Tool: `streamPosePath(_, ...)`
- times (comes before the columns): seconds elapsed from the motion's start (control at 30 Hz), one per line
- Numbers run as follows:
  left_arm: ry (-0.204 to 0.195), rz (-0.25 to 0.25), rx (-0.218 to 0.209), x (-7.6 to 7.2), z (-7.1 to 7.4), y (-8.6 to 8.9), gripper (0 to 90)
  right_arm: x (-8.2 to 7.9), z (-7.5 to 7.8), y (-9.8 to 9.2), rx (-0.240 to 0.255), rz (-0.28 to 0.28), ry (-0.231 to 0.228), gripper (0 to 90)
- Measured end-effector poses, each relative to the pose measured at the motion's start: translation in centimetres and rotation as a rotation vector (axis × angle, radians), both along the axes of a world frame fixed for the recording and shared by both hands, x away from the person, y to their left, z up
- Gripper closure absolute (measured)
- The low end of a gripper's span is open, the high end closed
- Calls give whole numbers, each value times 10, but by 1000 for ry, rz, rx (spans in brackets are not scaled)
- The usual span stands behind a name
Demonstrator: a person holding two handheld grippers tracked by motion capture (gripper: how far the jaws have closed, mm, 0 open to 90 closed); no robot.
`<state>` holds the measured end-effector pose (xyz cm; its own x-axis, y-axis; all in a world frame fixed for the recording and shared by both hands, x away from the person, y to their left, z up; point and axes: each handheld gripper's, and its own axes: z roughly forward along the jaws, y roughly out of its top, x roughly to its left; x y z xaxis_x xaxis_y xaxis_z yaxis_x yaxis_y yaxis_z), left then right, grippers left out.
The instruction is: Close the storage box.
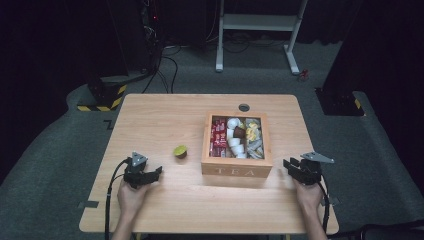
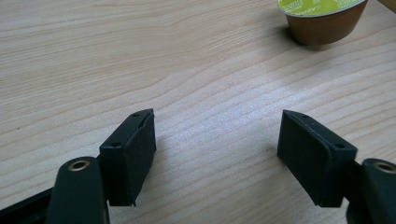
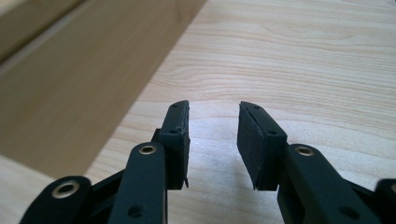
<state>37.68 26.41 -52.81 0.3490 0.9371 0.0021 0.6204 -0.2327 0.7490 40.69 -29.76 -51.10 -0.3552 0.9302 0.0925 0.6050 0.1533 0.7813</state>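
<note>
Your two hands rest at the near edge of the wooden table (image 1: 150,210), each wrapped around a black two-jaw gripper. Your left gripper (image 1: 155,173) sits low over the bare tabletop at the left, its jaws parted wide with nothing between them; in the left gripper view (image 2: 217,140) only pale wood grain lies between the two black pads (image 2: 135,149). Ahead of it and a little to the right stands a small brown coffee capsule (image 1: 180,151) with a yellow-green foil lid, upright on the table, apart from the jaws and near the left wall of the box. In the left gripper view the capsule (image 2: 324,21) sits at the top right, cut off by the frame edge.

Your right gripper (image 1: 291,166), topped by its grey three-cornered plate, sits just beside the right front corner of the wooden box (image 1: 237,168) lettered TEA. Its jaws stand partly open and hold nothing; the right gripper view (image 3: 214,140) shows bare table between them and the box's wall (image 3: 93,79) rising at the left.

The box stands open near the middle of the table, its compartments packed with red sachets (image 1: 218,137), white and brown capsules (image 1: 235,137), and yellow and grey packets (image 1: 253,139).
</note>
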Motion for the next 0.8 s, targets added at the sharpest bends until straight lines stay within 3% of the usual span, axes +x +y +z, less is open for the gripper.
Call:
streamPosePath(0.13,0,0,0,0,0,0,281,4,-3,6,-48,-1,0,627)
streamPosePath(0.37,0,-1,0,0,0,0,280,8,-10,9,-86,-3,32,594)
streamPosePath(0.47,0,0,0,0,0,0,280,8,-10,11,-94,5,37,542)
streamPosePath(0.57,0,-1,0,0,0,0,280,6,-11,16,-133,8,28,491)
streamPosePath(0.67,-2,-3,0,0,0,0,279,7,-11,15,-125,-22,39,429)
streamPosePath(0.8,0,-4,-4,0,0,-1,279,8,-11,15,-127,-35,41,411)
